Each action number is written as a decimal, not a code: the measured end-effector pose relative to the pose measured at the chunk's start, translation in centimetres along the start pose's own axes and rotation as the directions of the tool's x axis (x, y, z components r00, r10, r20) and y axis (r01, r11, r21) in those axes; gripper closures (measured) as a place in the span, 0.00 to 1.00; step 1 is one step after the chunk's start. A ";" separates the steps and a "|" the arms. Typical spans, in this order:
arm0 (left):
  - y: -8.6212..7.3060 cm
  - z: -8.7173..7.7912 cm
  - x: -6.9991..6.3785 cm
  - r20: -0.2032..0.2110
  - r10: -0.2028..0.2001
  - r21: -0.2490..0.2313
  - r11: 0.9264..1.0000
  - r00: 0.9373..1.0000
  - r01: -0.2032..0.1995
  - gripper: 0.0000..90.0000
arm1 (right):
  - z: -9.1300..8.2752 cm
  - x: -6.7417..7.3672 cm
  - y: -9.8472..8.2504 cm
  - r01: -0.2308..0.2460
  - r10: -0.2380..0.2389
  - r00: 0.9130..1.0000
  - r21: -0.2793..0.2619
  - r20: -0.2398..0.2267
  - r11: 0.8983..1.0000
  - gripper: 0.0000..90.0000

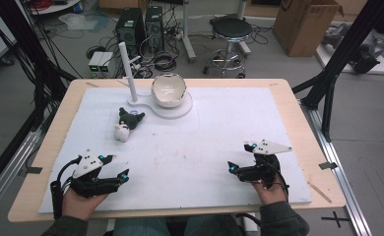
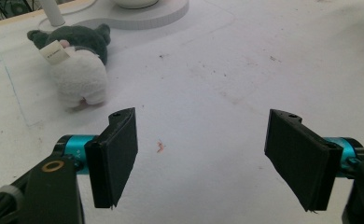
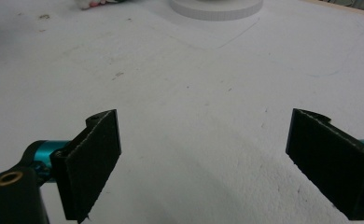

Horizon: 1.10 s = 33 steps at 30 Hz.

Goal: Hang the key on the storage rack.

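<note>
My left gripper [image 1: 116, 169] and right gripper [image 1: 241, 157] both gape wide, empty (plush toy [image 1: 126, 124] lies apart).

Wide bare board [image 1: 205, 147] ahead of both sets of spread jaws. Beyond the left gripper [image 1: 113, 169], a plush toy [image 1: 126, 124] blocks; farther on, bowl [image 1: 169, 90] and post [image 1: 128, 71].

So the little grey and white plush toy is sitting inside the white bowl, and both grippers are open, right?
Not quite. In the high view the grey and white plush toy lies on the white board, beside the white bowl. The left gripper and right gripper are indeed open.
</note>
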<state>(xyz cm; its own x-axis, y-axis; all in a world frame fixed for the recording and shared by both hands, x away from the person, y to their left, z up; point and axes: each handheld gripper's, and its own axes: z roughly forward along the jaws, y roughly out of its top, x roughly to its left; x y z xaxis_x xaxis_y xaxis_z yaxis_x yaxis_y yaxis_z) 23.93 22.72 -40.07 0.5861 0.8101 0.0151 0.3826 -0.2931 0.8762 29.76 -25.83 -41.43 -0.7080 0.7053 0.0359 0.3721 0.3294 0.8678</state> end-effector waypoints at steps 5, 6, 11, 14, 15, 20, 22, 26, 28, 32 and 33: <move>0.1 0.1 0.1 0.000 0.005 0.003 1.000 1.000 -0.005 0.29 | -0.2 0.0 -0.1 -0.004 0.004 1.000 -0.002 0.003 1.000 0.11; 0.1 0.1 0.1 0.000 0.004 0.003 1.000 1.000 -0.004 0.29 | -0.2 0.0 -0.1 -0.005 0.005 1.000 -0.003 0.002 1.000 0.11; 0.2 0.1 0.2 -0.003 -0.005 -0.004 1.000 1.000 0.005 0.29 | -0.3 0.0 0.0 -0.002 0.002 1.000 -0.010 0.004 1.000 0.11; 0.4 0.0 0.3 -0.002 -0.009 -0.010 1.000 1.000 0.009 0.29 | -0.3 0.0 0.0 -0.006 0.006 1.000 -0.009 0.004 1.000 0.11; 0.5 0.0 0.3 -0.002 -0.008 -0.010 1.000 1.000 0.008 0.29 | -0.3 0.0 0.0 -0.006 0.006 1.000 -0.009 0.003 1.000 0.11; 1.3 0.0 0.3 -0.001 0.012 -0.012 1.000 1.000 -0.012 0.29 | -0.5 0.0 0.0 -0.006 0.006 1.000 -0.016 0.004 1.000 0.11; 1.6 0.0 0.5 0.004 0.015 -0.013 1.000 1.000 -0.015 0.30 | -0.5 0.0 0.0 -0.008 0.008 1.000 -0.017 0.004 1.000 0.11; 2.0 -0.1 0.9 -0.002 0.010 -0.020 1.000 1.000 -0.010 0.30 | -0.6 -0.2 0.1 -0.009 0.009 1.000 -0.023 0.004 1.000 0.11; 2.3 -0.1 1.1 -0.006 0.005 -0.025 1.000 1.000 -0.005 0.30 | -0.7 -0.2 0.1 -0.014 0.015 1.000 -0.027 0.004 1.000 0.11; 3.3 0.2 1.9 -0.021 -0.002 -0.030 1.000 1.000 0.001 0.30 | -0.7 -0.2 0.2 -0.020 0.020 1.000 -0.030 0.003 0.999 0.11; 3.6 0.2 2.1 -0.024 0.001 -0.028 1.000 1.000 -0.002 0.30 | -0.7 -0.2 0.2 -0.020 0.020 1.000 -0.030 0.003 0.999 0.11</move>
<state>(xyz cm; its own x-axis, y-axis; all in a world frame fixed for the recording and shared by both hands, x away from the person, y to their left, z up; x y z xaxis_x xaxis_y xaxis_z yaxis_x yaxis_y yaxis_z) 26.70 23.24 -37.01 0.5696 0.8214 0.0276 0.3612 -0.2804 0.8894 29.53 -26.32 -40.88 -0.6986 0.7136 0.0519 0.3682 0.2964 0.8812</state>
